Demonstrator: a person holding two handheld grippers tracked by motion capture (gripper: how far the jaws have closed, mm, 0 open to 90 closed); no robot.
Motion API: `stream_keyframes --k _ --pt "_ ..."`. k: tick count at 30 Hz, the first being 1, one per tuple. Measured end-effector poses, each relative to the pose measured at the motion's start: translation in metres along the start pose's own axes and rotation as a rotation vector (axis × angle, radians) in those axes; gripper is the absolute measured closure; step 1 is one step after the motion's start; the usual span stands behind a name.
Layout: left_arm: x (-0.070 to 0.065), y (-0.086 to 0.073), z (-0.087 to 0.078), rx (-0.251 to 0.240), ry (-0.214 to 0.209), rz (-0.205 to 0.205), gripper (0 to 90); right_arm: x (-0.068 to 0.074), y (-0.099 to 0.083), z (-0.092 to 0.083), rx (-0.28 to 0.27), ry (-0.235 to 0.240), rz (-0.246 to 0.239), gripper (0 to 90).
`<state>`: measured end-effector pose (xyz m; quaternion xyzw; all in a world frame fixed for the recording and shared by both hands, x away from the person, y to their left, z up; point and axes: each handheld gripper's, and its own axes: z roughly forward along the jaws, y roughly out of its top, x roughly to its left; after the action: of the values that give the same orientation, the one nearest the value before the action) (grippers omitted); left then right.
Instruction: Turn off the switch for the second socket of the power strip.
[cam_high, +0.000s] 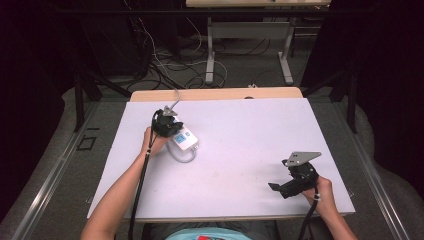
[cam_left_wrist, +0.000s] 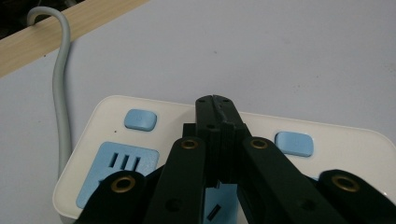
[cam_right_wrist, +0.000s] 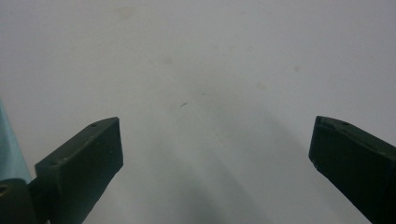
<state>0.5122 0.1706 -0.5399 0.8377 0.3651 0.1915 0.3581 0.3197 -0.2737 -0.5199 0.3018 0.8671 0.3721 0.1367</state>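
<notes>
The left tongs (cam_high: 172, 131) are clenched, with both jaws pressed flat together and nothing between them. In the left gripper view the left tongs (cam_left_wrist: 215, 100) sit over the middle of the top face of a white power strip (cam_left_wrist: 327, 140); whether the tips touch that face cannot be told. The power strip (cam_high: 186, 140) lies on the left half of the white worktop (cam_high: 240, 150), towards the far edge. Its top face carries two light blue buttons, one button (cam_left_wrist: 139, 119) to the left of the closed jaws and the other button (cam_left_wrist: 293, 143) to the right. A light blue socket panel (cam_left_wrist: 122, 161) with three slots lies below the left button. A grey cable (cam_left_wrist: 61, 88) runs from the left end of the strip towards the wooden far edge (cam_left_wrist: 70, 32) of the worktop and bends over it.

The right tongs (cam_high: 276, 187) are released, jaws spread wide, holding nothing. In the right gripper view the right tongs (cam_right_wrist: 215, 154) frame bare worktop surface (cam_right_wrist: 201, 70). They sit near the right front corner, well apart from the power strip, held in the person's right hand (cam_high: 322, 192). The left hand (cam_high: 152, 142) holds the left gripper just beside the strip.
</notes>
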Motion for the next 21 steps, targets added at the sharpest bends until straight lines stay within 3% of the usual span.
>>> stream_keyframes --k 9,10,21 --pt "-0.0018 0.0015 -0.0003 0.016 0.020 0.026 90.0 0.0003 0.0001 -0.0004 0.001 0.001 -0.002 2.4" --pt "-0.0027 0.0010 0.0012 -0.001 0.034 0.023 90.0 0.0004 0.0000 -0.0002 -0.005 -0.002 -0.001 2.4" --pt "-0.0030 0.0018 0.0009 0.005 0.034 0.022 90.0 0.0002 -0.0001 -0.0005 -0.006 -0.004 -0.004 2.4"
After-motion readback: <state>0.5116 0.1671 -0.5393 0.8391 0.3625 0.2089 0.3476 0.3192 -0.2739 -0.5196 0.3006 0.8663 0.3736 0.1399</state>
